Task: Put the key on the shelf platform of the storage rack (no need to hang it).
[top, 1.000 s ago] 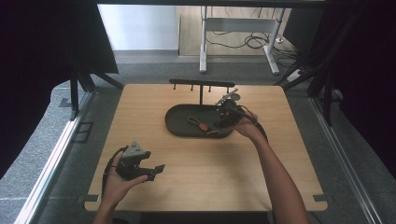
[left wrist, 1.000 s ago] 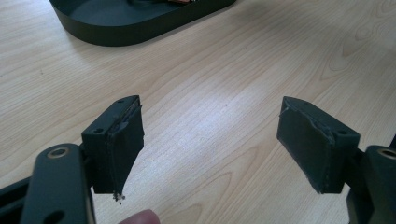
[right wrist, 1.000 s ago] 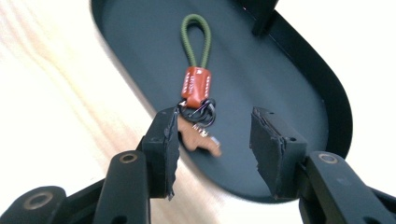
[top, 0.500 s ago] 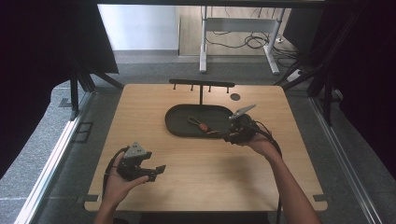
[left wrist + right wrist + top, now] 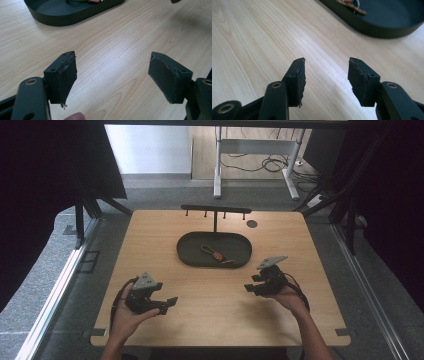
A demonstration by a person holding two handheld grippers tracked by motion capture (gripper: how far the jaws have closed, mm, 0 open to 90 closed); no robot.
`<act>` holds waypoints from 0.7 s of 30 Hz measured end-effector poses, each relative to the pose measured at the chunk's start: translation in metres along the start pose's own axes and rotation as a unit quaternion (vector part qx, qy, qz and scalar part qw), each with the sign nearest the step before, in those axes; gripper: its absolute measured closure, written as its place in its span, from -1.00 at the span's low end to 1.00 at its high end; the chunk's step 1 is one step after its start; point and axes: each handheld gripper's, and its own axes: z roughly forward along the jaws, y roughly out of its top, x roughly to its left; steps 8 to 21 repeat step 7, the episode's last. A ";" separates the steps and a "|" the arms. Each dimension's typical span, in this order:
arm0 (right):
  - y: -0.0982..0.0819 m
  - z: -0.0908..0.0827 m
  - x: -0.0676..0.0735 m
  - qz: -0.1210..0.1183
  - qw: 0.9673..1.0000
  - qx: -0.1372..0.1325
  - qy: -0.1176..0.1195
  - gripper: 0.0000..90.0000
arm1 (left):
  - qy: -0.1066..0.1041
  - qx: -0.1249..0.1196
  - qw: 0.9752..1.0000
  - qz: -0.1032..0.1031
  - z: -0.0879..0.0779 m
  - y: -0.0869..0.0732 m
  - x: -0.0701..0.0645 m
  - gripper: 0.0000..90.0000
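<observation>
While the key strap [image 5: 214, 254] lies loose in the dark oval tray [image 5: 185, 256], slightly right of the tray's middle, both grippers stand clear of it over bare table [image 5: 150, 235]. The tray holds this strap alone: a thin cord with a reddish-brown tab; finer detail is too small to read. Behind the tray stands a black hook rack [image 5: 215, 210], pegs bare.

Right gripper [image 5: 256, 287]: near-right of the tray, jaws have just been opening, now about half apart, nothing between them. Left gripper [image 5: 167, 302]: near-left, jaws wide apart, empty.

Risks, as judged:
- The strap is limp and low; a pinch on the cord could slip, or catch only the tab.
- The tray wall may block a shallow approach and shift the tray.
- A dangling strap could miss a peg.
</observation>
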 end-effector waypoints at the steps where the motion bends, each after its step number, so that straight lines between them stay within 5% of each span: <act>1: -0.005 0.002 0.001 0.002 1.000 0.000 0.003 0.07 | 0.000 0.001 1.000 0.002 0.000 0.000 0.000 -0.49; 21: -0.004 -0.001 0.001 0.003 1.000 -0.001 0.001 -0.02 | -0.001 0.003 1.000 0.003 0.003 0.001 -0.002 -0.49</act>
